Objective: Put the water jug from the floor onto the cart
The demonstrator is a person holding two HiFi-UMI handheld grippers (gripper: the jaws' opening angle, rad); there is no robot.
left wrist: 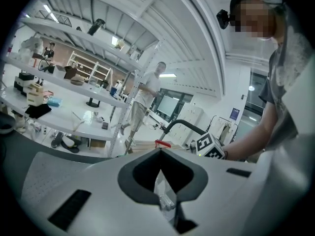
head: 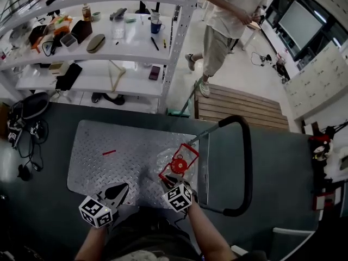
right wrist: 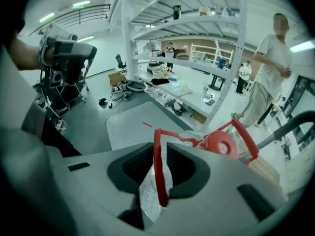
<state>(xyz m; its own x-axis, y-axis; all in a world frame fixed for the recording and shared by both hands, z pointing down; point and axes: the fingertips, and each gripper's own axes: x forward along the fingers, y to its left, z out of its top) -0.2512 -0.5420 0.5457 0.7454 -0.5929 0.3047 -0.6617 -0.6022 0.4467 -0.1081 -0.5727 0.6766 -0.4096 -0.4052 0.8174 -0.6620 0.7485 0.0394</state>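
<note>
Head view, looking down: found clear plastic water jug (head: pixel 167 157) with round red cap (head: pixel 178 163) and red loop handle (head: pixel 188 149) over the right part of the grey diamond-plate cart (head: pixel 114 170), close to the black tubular push bar (head: pixel 247 162). Could not establish whether the jug's base bears on the cart. Confirmed in right gripper view: right gripper (right wrist: pixel 157 157) pinching the red loop handle (right wrist: pixel 158 181) between both jaws, with the red cap (right wrist: pixel 220 143) just beyond the tips. Checked left gripper view: left gripper (left wrist: pixel 160 171) with jaws pressed together at the tips, holding nothing. Located left gripper (head: pixel 117 192) from above at the cart's near edge, apart from the jug. Recorded short red mark (head: pixel 109 152) on the bare plate, white shelving rack (head: pixel 136 53) beyond the cart, wooden slatted pallet (head: pixel 239 107) to the rack's right, and standing person (head: pixel 228 20) just past the pallet.
</note>
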